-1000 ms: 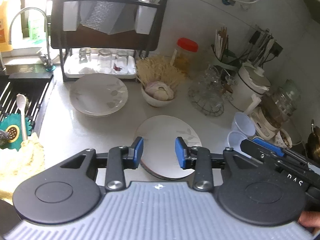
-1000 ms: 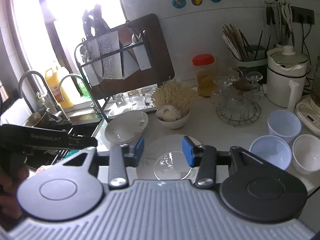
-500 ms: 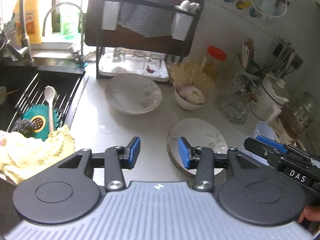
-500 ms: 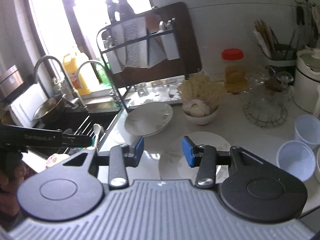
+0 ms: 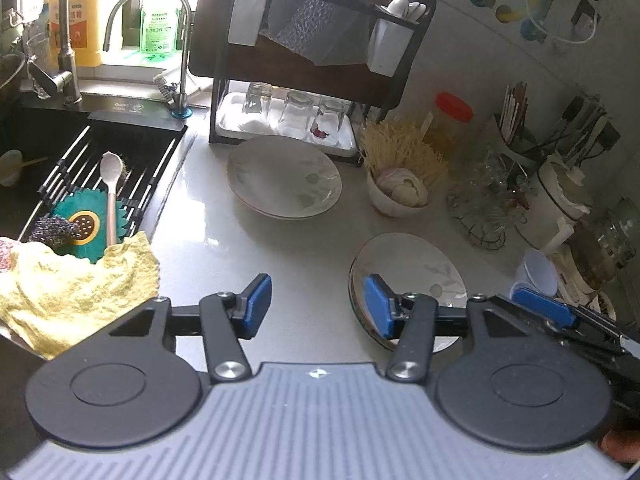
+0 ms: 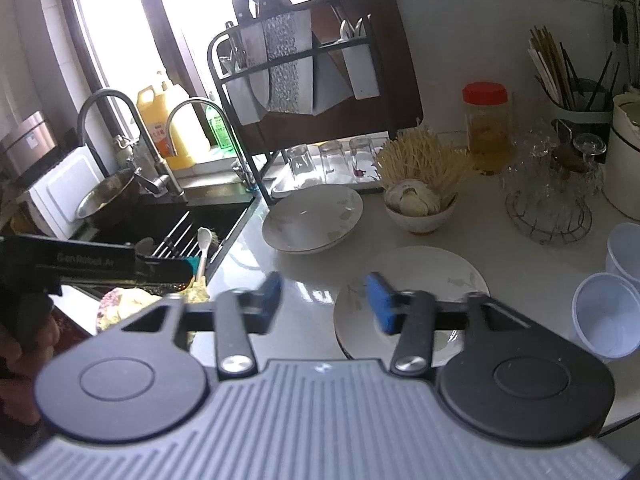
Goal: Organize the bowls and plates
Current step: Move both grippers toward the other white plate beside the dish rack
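Observation:
A deep white plate [image 5: 284, 178] [image 6: 314, 218] sits on the counter in front of the dish rack [image 5: 316, 60] [image 6: 316, 80]. A flat white plate [image 5: 416, 268] [image 6: 420, 276] lies nearer, at the right. My left gripper [image 5: 316, 308] is open and empty above bare counter, its right finger over the flat plate's left edge. My right gripper [image 6: 324, 300] is open and empty, its right finger over the same plate. A white bowl [image 5: 394, 196] [image 6: 420, 210] holds garlic.
The sink [image 5: 80, 168] with a drying rack, spoon and yellow cloth [image 5: 76, 284] lies left. Upturned glasses [image 5: 296, 116] stand under the rack. A wire basket of glassware [image 6: 548, 204], plastic cups [image 6: 604, 316], a red-lidded jar [image 6: 486, 124] and a chopstick holder crowd the right.
Both grippers have swung left and drawn back. The flat plate has shifted from between the fingers to the right finger's side. More of the sink shows. Both stay open.

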A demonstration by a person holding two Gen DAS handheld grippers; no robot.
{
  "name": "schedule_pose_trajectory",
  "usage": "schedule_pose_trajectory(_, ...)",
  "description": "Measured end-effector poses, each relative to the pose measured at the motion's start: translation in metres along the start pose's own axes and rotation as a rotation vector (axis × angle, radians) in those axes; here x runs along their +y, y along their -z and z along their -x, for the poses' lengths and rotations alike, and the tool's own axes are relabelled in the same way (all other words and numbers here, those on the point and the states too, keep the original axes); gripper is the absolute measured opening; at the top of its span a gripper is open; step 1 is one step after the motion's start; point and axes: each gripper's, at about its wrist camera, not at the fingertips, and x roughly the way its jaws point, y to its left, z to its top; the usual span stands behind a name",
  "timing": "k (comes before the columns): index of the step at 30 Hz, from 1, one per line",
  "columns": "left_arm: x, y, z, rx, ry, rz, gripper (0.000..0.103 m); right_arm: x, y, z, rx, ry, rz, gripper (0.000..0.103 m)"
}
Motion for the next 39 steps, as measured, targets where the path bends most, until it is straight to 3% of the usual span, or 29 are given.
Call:
schedule_pose_trajectory(3, 0.001, -0.006, -0.007, 0.008, 0.005, -0.006, 0.065, -0.002, -0.002, -0.003, 0.0, 0.018, -0.001, 0.081)
schedule_pose_trajectory(19, 0.027, -0.059, -0.061, 0.049, 0.043, -0.017, 0.07, -0.004, -0.027, -0.054, 0.04, 0.075, -0.085, 0.081)
schedule_pose_trajectory(22, 0.032, -0.072, -0.076, 0.064, 0.064, -0.033, 0.082, -0.004, -0.031, -0.067, 0.047, 0.091, -0.112, 0.081)
schedule_pose_trajectory(32, 0.056, -0.104, -0.133, 0.112, 0.143, -0.048, 0.093, 0.0, -0.043, -0.102, 0.099, 0.13, -0.172, 0.081)
schedule_pose_trajectory(39, 0.073, -0.117, -0.174, 0.144, 0.164, -0.054, 0.094, 0.001, -0.047, -0.138, 0.112, 0.175, -0.198, 0.081)
